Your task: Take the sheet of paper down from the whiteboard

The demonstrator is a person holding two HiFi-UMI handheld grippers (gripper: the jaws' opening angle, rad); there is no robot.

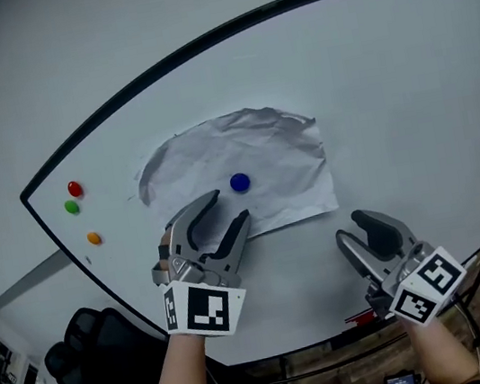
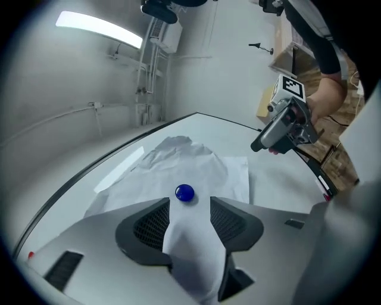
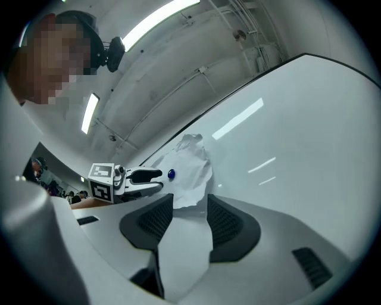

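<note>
A crumpled white sheet of paper [image 1: 280,161] hangs on the whiteboard [image 1: 388,98], pinned near its middle by a round blue magnet [image 1: 239,182]. My left gripper [image 1: 230,206] is open in front of the sheet's lower left part, just below the magnet, with nothing between its jaws. In the left gripper view the magnet [image 2: 184,193] sits just beyond the jaw gap [image 2: 189,208], on the paper [image 2: 196,167]. My right gripper [image 1: 348,225] is open and empty over bare board, below the sheet's lower right corner. From the right gripper view the paper [image 3: 190,170] lies ahead, with the left gripper [image 3: 156,179] at it.
Red [image 1: 75,189], green [image 1: 71,206] and orange [image 1: 94,238] magnets sit near the board's left end. A red marker [image 1: 361,317] lies on the tray under the board's lower edge. A black office chair [image 1: 94,357] stands at lower left.
</note>
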